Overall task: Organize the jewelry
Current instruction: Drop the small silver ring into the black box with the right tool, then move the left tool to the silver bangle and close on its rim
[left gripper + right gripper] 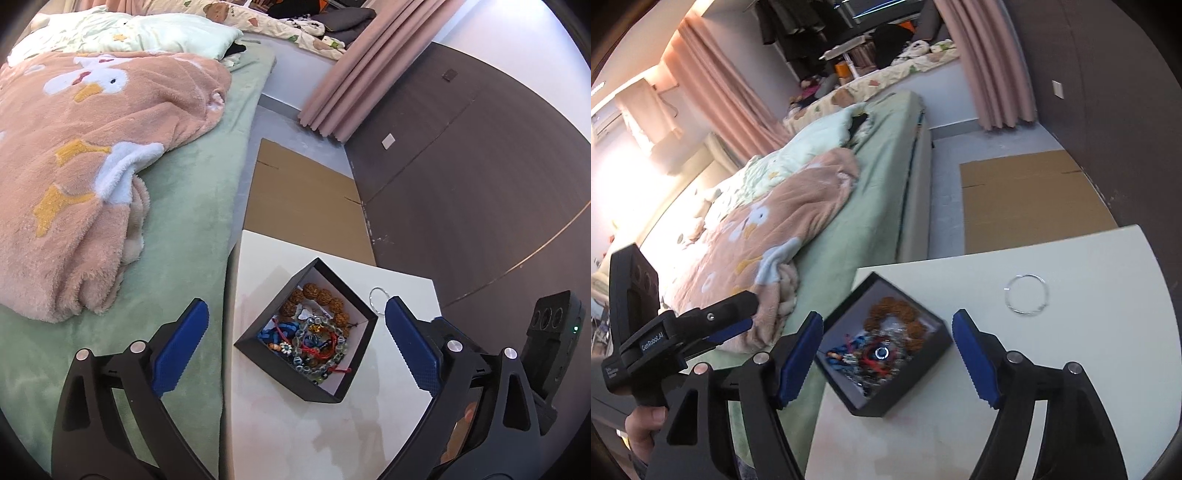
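A black square box (258, 326) with a white inside stands on a white table (303, 435). It holds a brown bead bracelet (321, 295), glass bead bracelets (325, 349) and red and blue cords. A thin silver ring bangle (378, 300) lies on the table outside the box, to its right. My left gripper (295, 343) is open and empty, above and in front of the box. In the right wrist view the box (912, 373) sits between the open fingers of my right gripper (886, 354), and the bangle (1027, 293) lies further right. The left gripper (738, 314) shows there at the left.
A bed with a green sheet (192, 192) and a pink duck blanket (92, 177) runs along the table's left edge. Flat cardboard (306, 206) lies on the floor beyond the table. A dark wall (480, 177) stands to the right, pink curtains (354, 81) behind.
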`<action>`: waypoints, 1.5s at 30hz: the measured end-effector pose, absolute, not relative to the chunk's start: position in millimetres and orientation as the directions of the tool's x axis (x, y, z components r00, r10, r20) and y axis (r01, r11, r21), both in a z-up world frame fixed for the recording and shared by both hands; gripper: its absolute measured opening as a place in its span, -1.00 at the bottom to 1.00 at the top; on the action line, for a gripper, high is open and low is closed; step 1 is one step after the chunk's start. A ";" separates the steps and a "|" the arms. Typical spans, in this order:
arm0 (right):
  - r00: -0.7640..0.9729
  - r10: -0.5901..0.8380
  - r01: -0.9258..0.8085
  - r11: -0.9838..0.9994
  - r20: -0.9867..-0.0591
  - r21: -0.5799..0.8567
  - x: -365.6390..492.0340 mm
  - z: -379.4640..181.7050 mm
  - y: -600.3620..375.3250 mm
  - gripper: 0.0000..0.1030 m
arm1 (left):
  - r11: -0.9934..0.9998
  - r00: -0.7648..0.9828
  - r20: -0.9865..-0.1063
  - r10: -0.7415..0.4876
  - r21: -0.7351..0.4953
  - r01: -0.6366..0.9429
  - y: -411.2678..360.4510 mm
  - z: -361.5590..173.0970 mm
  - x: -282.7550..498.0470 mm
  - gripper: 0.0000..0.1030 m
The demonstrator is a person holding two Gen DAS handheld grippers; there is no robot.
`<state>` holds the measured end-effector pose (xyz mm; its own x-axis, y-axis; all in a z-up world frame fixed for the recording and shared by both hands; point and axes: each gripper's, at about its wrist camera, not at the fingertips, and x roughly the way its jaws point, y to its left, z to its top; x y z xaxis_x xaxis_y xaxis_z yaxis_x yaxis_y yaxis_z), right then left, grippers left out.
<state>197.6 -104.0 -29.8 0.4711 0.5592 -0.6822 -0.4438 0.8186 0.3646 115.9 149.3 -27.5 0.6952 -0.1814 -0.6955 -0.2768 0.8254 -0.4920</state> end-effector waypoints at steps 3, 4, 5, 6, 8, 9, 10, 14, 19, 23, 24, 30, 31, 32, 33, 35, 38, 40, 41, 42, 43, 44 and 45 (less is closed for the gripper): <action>0.502 0.506 -0.395 0.856 -0.701 0.334 199.4 -28.8 -126.6 0.59 | 0.835 0.693 -0.695 -0.191 -0.486 -0.258 140.0 -26.6 119.8 0.86; 0.511 0.494 -0.380 0.864 -0.704 0.330 199.4 -28.4 -133.9 0.64 | 0.840 0.690 -0.697 -0.195 -0.482 -0.250 135.4 -26.2 121.7 0.86; 0.519 0.483 -0.365 0.871 -0.705 0.329 199.2 -27.1 -143.8 0.64 | 0.843 0.687 -0.699 -0.199 -0.480 -0.243 131.9 -26.0 123.4 0.86; 0.521 0.476 -0.356 0.876 -0.708 0.327 199.7 -26.2 -151.3 0.66 | 0.846 0.685 -0.699 -0.203 -0.478 -0.237 128.0 -26.1 125.1 0.86; 0.534 0.455 -0.333 0.888 -0.713 0.317 198.9 -24.1 -167.1 0.70 | 0.851 0.683 -0.699 -0.213 -0.476 -0.222 120.0 -26.0 128.5 0.86; 0.541 0.446 -0.322 0.893 -0.713 0.314 199.2 -23.0 -173.6 0.74 | 0.853 0.683 -0.697 -0.217 -0.476 -0.215 116.2 -25.4 129.7 0.86; 0.548 0.437 -0.307 0.898 -0.714 0.314 199.2 -22.4 -182.3 0.75 | 0.855 0.687 -0.692 -0.221 -0.477 -0.205 111.5 -24.4 131.0 0.86; 0.552 0.413 -0.271 0.910 -0.725 0.313 201.1 -23.0 -202.9 0.75 | 0.868 0.706 -0.671 -0.227 -0.469 -0.166 94.5 -19.7 133.9 0.86; 0.535 0.382 -0.244 0.924 -0.754 0.295 207.2 -28.9 -217.7 0.85 | 0.897 0.705 -0.672 -0.227 -0.426 -0.117 65.5 -19.4 142.6 0.85; 0.510 0.381 -0.208 0.925 -0.771 0.319 217.2 -33.7 -234.7 0.85 | 0.932 0.680 -0.698 -0.223 -0.357 -0.061 33.1 -22.2 156.4 0.62; 0.510 0.378 -0.197 0.926 -0.773 0.323 219.0 -33.8 -239.9 0.85 | 0.936 0.670 -0.708 -0.225 -0.349 -0.054 27.5 -23.6 161.0 0.56; 0.526 0.360 -0.155 0.931 -0.770 0.329 227.2 -29.9 -269.8 0.79 | 0.956 0.624 -0.746 -0.234 -0.294 0.007 -9.8 -29.4 184.7 0.22; 0.526 0.360 -0.149 0.931 -0.771 0.333 228.7 -29.6 -275.7 0.75 | 0.959 0.615 -0.754 -0.230 -0.283 0.012 -14.9 -31.7 188.2 0.11; 0.526 0.359 -0.137 0.930 -0.771 0.340 230.2 -30.0 -284.1 0.74 | 0.962 0.602 -0.765 -0.227 -0.273 0.016 -21.0 -35.7 194.5 -0.02; 0.527 0.356 -0.125 0.931 -0.772 0.344 231.2 -30.6 -290.7 0.74 | 0.962 0.594 -0.771 -0.230 -0.271 0.020 -25.1 -38.4 199.1 -0.08; 0.528 0.347 -0.104 0.932 -0.775 0.347 232.8 -31.4 -303.8 0.73 | 0.963 0.575 -0.783 -0.235 -0.268 0.028 -34.2 -45.9 208.6 -0.12; 0.521 0.362 -0.105 0.926 -0.773 0.363 234.7 -32.4 -316.2 0.72 | 0.970 0.558 -0.799 -0.224 -0.238 0.048 -50.5 -54.1 220.8 -0.12; 0.523 0.357 -0.101 0.927 -0.774 0.360 235.8 -32.7 -322.6 0.71 | 0.975 0.549 -0.808 -0.214 -0.215 0.064 -61.0 -57.9 227.6 -0.15; 0.523 0.354 -0.096 0.928 -0.775 0.359 236.6 -33.4 -326.7 0.71 | 0.977 0.541 -0.815 -0.206 -0.198 0.074 -67.9 -60.7 233.0 -0.20; 0.523 0.355 -0.093 0.927 -0.775 0.363 237.2 -34.3 -330.5 0.71 | 0.979 0.534 -0.821 -0.202 -0.188 0.080 -72.2 -63.2 236.9 -0.23; 0.521 0.356 -0.088 0.926 -0.776 0.366 238.2 -35.3 -333.6 0.71 | 0.980 0.528 -0.826 -0.198 -0.181 0.085 -76.0 -66.0 240.9 -0.24; 0.521 0.355 -0.083 0.926 -0.776 0.368 238.1 -36.5 -337.4 0.71 | 0.980 0.522 -0.830 -0.196 -0.177 0.087 -79.7 -69.6 246.1 -0.24; 0.521 0.357 -0.079 0.925 -0.775 0.372 237.9 -36.9 -340.1 0.71 | 0.981 0.514 -0.835 -0.196 -0.174 0.091 -81.9 -73.0 250.8 -0.24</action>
<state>237.9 -340.1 -36.9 0.5214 0.3566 -0.7753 -0.0788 0.9248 0.3723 250.8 -81.9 -73.0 0.5144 -0.1957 -0.8349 0.0908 0.9806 -0.1739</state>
